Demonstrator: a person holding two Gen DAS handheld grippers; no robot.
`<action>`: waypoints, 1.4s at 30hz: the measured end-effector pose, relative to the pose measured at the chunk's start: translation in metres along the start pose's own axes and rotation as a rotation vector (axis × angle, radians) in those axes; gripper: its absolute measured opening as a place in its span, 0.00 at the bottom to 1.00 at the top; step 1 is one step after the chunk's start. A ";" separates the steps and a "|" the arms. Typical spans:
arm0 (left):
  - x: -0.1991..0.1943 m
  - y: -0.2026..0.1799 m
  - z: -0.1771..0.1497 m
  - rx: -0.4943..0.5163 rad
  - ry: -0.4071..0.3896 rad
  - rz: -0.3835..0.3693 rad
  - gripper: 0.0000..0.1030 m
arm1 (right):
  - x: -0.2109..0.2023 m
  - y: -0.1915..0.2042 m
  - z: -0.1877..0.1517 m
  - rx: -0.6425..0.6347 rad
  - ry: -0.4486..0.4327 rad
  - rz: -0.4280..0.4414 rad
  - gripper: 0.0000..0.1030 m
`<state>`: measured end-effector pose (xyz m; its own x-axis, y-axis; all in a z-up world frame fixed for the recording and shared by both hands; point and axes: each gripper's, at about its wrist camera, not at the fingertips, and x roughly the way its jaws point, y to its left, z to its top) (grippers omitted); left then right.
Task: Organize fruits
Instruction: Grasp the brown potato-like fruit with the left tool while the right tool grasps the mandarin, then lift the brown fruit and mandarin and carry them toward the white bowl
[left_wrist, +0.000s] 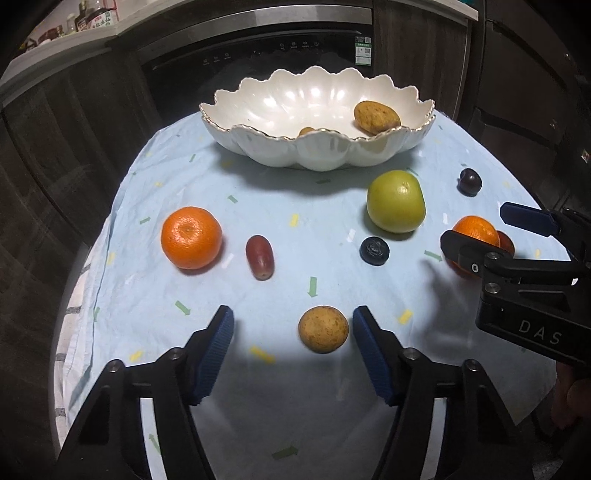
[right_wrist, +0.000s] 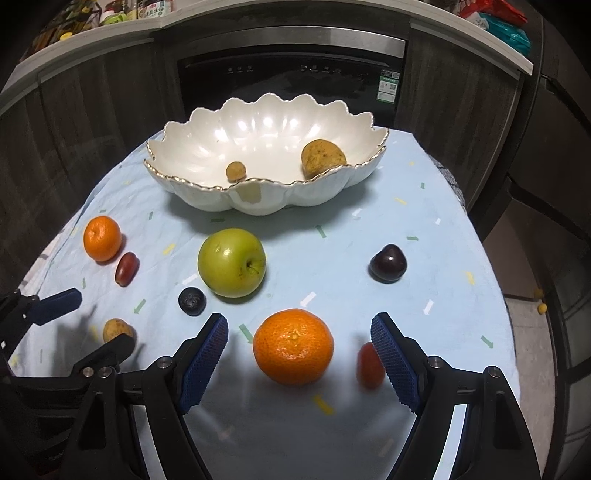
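Two hand-held grippers work over a kitchen table, mid-sort. The left gripper (left_wrist: 293, 325) stands released, its blue pads either side of a small brown fruit (left_wrist: 323, 329) without pressing it. The right gripper (right_wrist: 299, 334) is likewise released, spread wide around an orange (right_wrist: 293, 346); a red grape (right_wrist: 369, 365) lies at the orange's three o'clock, just beside the right pad.

Farther out on the pale blue cloth (right_wrist: 369, 221), loose fruit remains: a green apple (right_wrist: 232, 262) at the orange's eleven o'clock, a dark berry (right_wrist: 192, 301) at ten, a dark plum (right_wrist: 388, 263) at one, and a second orange (right_wrist: 102, 238) with another red grape (right_wrist: 126, 274) far off at ten.

At twelve o'clock the white scalloped bowl (right_wrist: 207, 147) holds only two brown fruits, one large (right_wrist: 323, 157), one small (right_wrist: 235, 171). By this count the job looks barely begun: two in, eight still out.
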<state>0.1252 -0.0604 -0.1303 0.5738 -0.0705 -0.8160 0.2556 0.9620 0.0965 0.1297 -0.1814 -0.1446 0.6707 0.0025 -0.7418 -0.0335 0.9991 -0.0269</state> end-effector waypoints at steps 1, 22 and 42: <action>0.001 0.000 0.000 0.000 0.002 -0.001 0.60 | 0.001 0.001 0.000 -0.003 0.001 -0.001 0.78; 0.006 -0.018 -0.005 0.068 -0.007 -0.015 0.27 | 0.019 -0.003 -0.008 0.014 0.071 0.036 0.45; -0.006 -0.010 0.003 0.032 -0.034 0.013 0.26 | -0.002 0.000 0.001 0.019 0.036 0.051 0.44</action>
<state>0.1210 -0.0702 -0.1245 0.6029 -0.0675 -0.7950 0.2724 0.9540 0.1256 0.1289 -0.1817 -0.1427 0.6417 0.0519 -0.7652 -0.0527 0.9983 0.0235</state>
